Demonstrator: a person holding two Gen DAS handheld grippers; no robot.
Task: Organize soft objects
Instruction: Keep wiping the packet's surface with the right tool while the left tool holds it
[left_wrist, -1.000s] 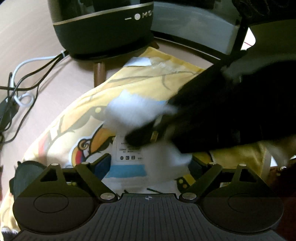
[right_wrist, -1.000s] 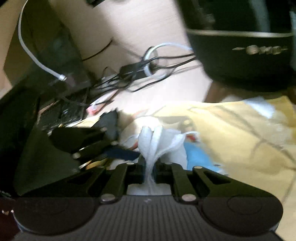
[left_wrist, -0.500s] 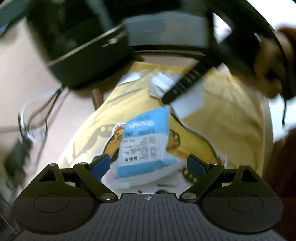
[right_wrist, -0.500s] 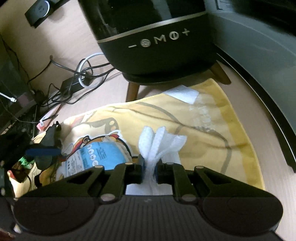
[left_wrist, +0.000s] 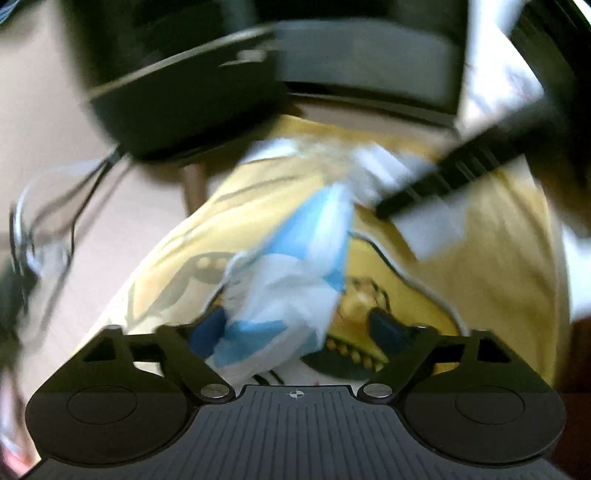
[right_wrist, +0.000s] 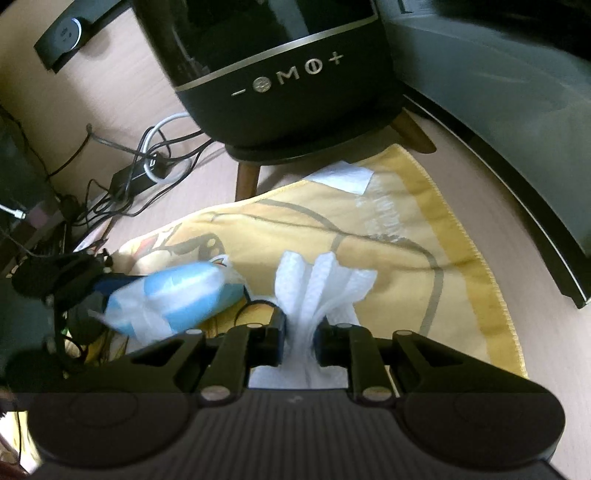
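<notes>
Sharp only from the right wrist: right gripper (right_wrist: 298, 332) clamped on a crinkled white tissue wad (right_wrist: 321, 280) fanning upward over the yellow printed cloth (right_wrist: 461, 266) on the pale wooden desk (right_wrist: 546, 325), before a glossy black speaker (right_wrist: 280, 74). Blurred from the left wrist: left gripper (left_wrist: 297, 328) spread wide, crumpled blue-and-white plastic packet (left_wrist: 291, 280) between its fingers, grip unclear.

Heavily motion-blurred. Left gripper (left_wrist: 297, 328) with jaws wide apart, a blue-and-white tissue packet (left_wrist: 291, 288) between them, over a yellow printed towel (left_wrist: 491, 266) on a light wooden desk (left_wrist: 40, 122). Above: dark speaker (left_wrist: 184, 92), cables (left_wrist: 55, 218), right gripper (left_wrist: 384, 212) pinching white tissue (left_wrist: 428, 229).
</notes>
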